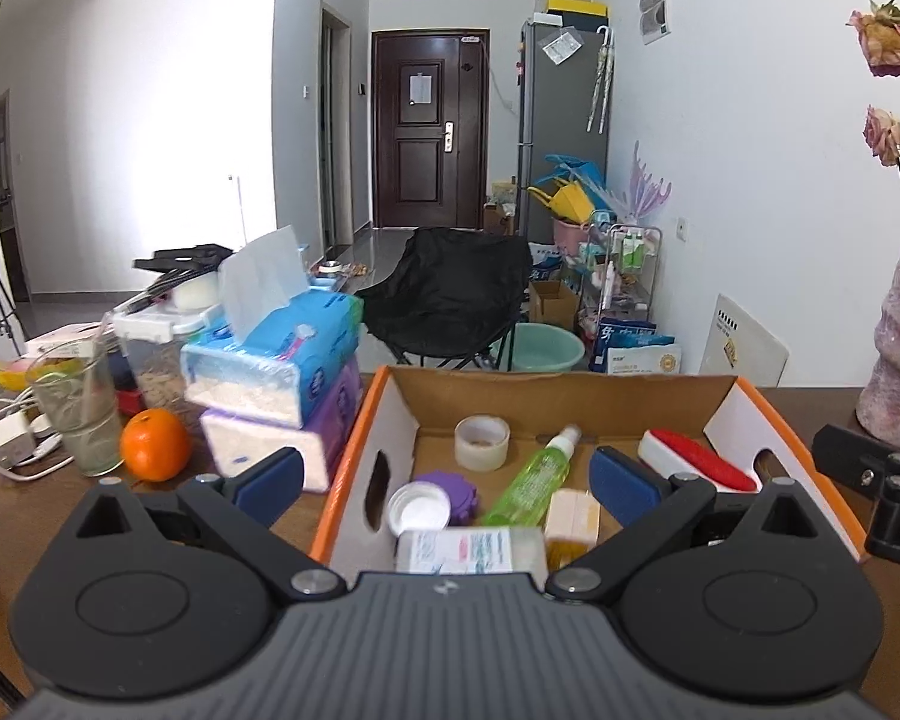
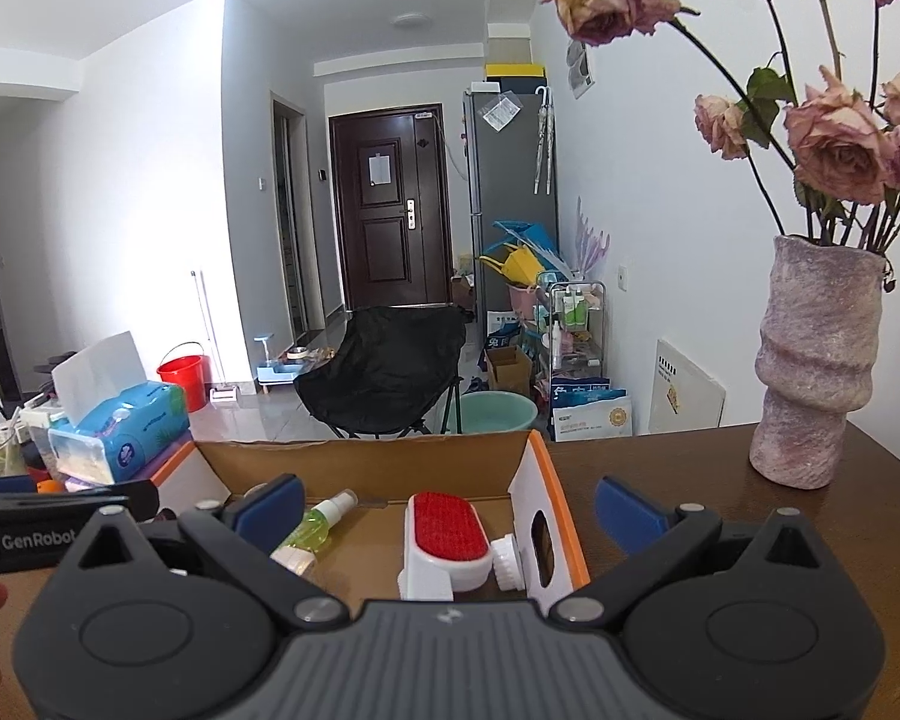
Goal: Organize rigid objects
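Observation:
An open cardboard box (image 1: 570, 396) with orange rims sits on the brown table. Inside lie a tape roll (image 1: 481, 441), a green spray bottle (image 1: 531, 483), a red-and-white lint brush (image 1: 696, 468), a purple lid (image 1: 450, 489), a white cap (image 1: 419, 510), a yellow block (image 1: 573, 516) and a white labelled packet (image 1: 468, 549). My left gripper (image 1: 447, 480) is open and empty over the box's near-left side. My right gripper (image 2: 450, 507) is open and empty above the box's right wall (image 2: 540, 516), with the lint brush (image 2: 447, 528) and spray bottle (image 2: 315, 525) between its fingers in view.
Left of the box stand stacked tissue packs (image 1: 282, 372), an orange (image 1: 155, 445), a glass (image 1: 78, 414), a lidded container (image 1: 150, 354) and a charger with cables (image 1: 9, 441). A pink vase (image 2: 813, 372) with dried roses stands on the table at right. A black chair (image 1: 450, 294) sits beyond.

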Motion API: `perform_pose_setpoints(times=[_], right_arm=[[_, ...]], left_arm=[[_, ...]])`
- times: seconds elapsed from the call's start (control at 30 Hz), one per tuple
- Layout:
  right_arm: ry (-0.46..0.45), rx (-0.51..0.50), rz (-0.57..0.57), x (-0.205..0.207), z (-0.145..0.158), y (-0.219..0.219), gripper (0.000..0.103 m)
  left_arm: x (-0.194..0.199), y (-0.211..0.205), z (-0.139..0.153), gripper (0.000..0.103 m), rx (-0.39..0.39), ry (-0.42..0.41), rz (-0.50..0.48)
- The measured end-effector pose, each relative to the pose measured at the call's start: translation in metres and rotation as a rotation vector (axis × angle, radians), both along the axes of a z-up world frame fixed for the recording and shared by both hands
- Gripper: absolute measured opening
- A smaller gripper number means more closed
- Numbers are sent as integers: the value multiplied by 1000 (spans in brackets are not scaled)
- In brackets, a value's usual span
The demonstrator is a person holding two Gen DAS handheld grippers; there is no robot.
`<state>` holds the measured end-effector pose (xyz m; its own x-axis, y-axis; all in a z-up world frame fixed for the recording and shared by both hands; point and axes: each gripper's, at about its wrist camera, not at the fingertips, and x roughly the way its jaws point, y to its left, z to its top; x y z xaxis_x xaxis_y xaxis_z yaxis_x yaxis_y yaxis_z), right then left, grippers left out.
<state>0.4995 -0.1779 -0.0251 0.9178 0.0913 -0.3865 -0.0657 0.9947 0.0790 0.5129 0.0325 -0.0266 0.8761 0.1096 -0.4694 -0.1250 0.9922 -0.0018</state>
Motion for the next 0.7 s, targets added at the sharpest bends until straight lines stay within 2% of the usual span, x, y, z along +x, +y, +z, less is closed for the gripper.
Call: perform_pose_setpoints(times=[0.17, 0.3, 0.7], right_arm=[[-2, -8, 21, -30, 6, 2, 103], [-7, -11, 28, -57, 11, 3, 103], [6, -31, 34, -136, 25, 2, 103]], left_arm=[[-30, 6, 10, 103, -12, 6, 16], [-57, 6, 16, 103, 10, 27, 11], [-140, -3, 35, 103, 29, 6, -30]])
